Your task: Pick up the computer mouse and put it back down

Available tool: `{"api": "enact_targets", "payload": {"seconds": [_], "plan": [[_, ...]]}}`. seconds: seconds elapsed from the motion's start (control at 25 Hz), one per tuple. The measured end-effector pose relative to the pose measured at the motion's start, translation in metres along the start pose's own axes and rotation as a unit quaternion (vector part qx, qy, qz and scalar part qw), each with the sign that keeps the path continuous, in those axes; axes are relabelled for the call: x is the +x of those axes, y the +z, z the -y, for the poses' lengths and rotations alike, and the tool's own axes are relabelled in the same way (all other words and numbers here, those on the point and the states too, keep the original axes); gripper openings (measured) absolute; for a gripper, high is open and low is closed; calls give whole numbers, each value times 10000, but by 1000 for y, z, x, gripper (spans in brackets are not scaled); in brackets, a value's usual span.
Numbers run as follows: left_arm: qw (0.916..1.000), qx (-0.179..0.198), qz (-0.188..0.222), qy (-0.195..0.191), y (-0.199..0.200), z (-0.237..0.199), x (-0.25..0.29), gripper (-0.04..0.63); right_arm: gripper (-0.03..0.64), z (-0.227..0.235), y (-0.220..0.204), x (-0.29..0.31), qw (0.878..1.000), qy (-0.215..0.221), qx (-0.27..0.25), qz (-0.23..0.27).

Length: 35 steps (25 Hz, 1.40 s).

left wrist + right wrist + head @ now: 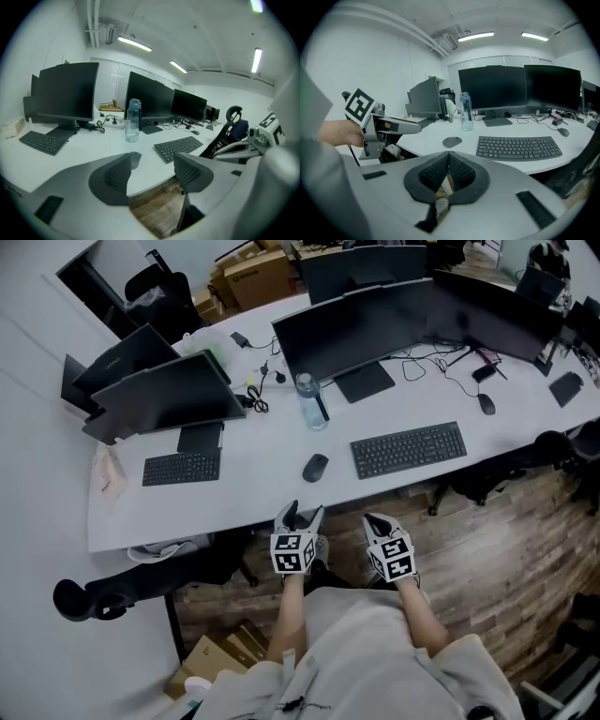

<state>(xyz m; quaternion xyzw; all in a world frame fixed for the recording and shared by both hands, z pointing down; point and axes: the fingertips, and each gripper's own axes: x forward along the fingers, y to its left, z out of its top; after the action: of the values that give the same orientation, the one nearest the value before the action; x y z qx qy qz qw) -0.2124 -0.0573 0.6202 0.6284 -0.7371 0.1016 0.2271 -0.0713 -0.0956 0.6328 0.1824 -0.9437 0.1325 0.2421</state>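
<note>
A dark computer mouse lies on the white desk near its front edge, left of the middle keyboard. My left gripper hangs open just short of the desk edge, in front of the mouse, with nothing between its jaws. In the left gripper view the mouse peeks out behind the left pad. My right gripper is beside it, shut and empty, over the wooden floor. The right gripper view shows the mouse ahead on the desk and the left gripper at the left.
A clear water bottle stands behind the mouse. Three monitors line the back of the desk, and a second keyboard lies at the left. Office chairs are tucked under the desk edge. A cardboard box sits on the floor.
</note>
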Motion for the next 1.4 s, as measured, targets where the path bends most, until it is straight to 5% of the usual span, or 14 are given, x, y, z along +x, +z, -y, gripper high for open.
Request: {"api": "enact_targets", "payload": {"seconds": [0.8, 1.4], "plan": [[9981, -424, 116, 443, -42, 32, -48, 269, 3, -6, -31, -36, 9996, 246, -57, 91], [9940, -553, 505, 802, -22, 21, -62, 23, 3, -8, -21, -32, 9984, 526, -28, 191]]}}
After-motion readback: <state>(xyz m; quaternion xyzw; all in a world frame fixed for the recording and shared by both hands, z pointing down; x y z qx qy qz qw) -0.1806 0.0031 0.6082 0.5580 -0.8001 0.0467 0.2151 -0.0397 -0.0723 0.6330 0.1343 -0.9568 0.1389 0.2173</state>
